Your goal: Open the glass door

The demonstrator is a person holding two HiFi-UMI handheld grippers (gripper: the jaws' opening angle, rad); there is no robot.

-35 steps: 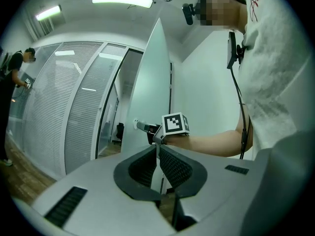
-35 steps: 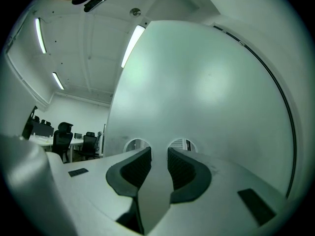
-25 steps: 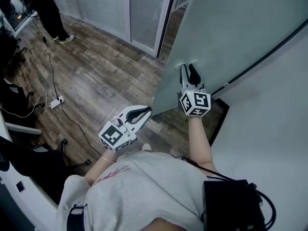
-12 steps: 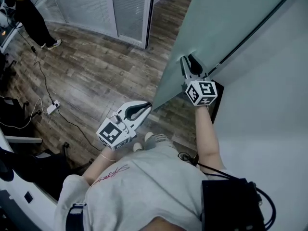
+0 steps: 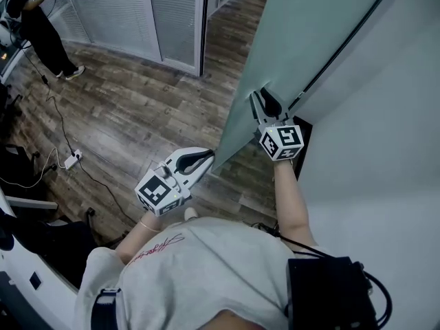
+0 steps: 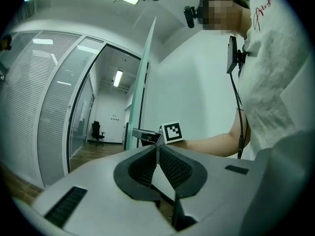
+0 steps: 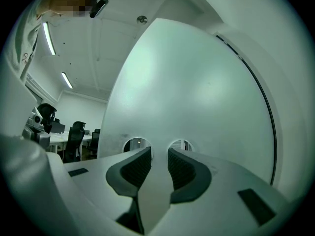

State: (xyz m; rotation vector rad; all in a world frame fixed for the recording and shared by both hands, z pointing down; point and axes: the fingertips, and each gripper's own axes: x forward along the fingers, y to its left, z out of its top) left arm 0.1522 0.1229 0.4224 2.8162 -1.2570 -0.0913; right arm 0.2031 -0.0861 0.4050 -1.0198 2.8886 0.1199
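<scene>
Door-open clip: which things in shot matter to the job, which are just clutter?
In the job: pale frosted glass door; right hand-held gripper, jaws apart, at the door's face.
Lying about: left hand-held gripper, shut and empty; white power strip on the wooden floor; person standing at top left.

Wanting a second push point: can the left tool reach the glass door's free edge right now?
Probably yes. The left tool, shut, points toward the near edge of the glass door with only open air between; the right tool sits against the panel further in, off that path.
</scene>
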